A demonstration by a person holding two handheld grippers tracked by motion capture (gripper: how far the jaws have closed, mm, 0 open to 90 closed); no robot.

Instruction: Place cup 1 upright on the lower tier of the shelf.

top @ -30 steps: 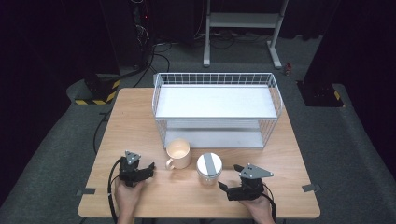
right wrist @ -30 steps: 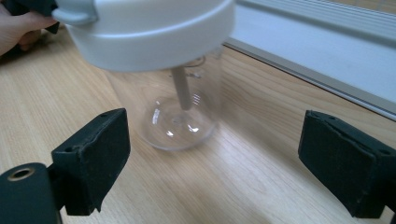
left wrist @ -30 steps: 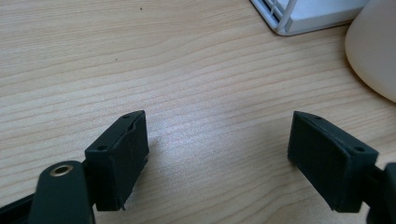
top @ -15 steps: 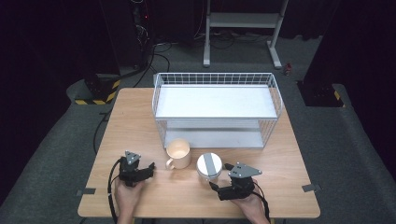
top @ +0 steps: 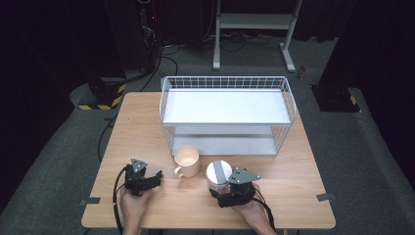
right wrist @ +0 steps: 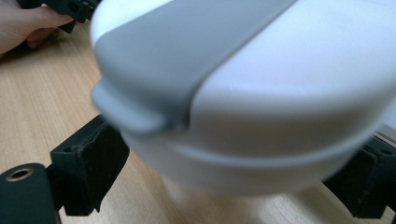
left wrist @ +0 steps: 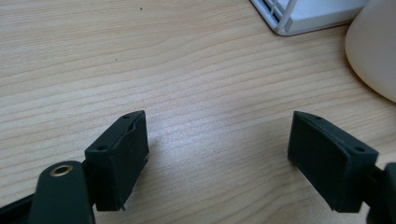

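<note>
High view, lower edge: two hands on a wooden table (top: pixel 303 161), each holding a black gripper. Left gripper (top: pixel 155 179) at lower left, jaws spread wide with nothing between them, resting on the wood just left of a cream mug (top: pixel 187 161). Right gripper (top: pixel 216 190) at lower centre, its grey plate on top, pushed up against the near side of a white lidded cup (top: pixel 219 173). Cup upright, just right of the mug, its lid crossed by a grey strap. Behind both, at frame centre, a white wire rack (top: pixel 227 115) with two shelves. Beyond the table, at upper centre, a grey metal stand (top: pixel 254 29) on the dark floor; at upper left, a yellow-and-black striped block (top: pixel 100 100).

Left gripper view: jaws low in the frame, far apart over bare wood grain; curved cream wall of the mug at the right edge, corner of the rack at upper right.

Right gripper view: cup (right wrist: pixel 261 88) very close and blurred, across most of the frame, set between the two jaws at lower left and lower right. Jaws spread to either side of the cup body; contact of pads with the cup not discernible. Left hand (right wrist: pixel 23 23) at upper left.
</note>
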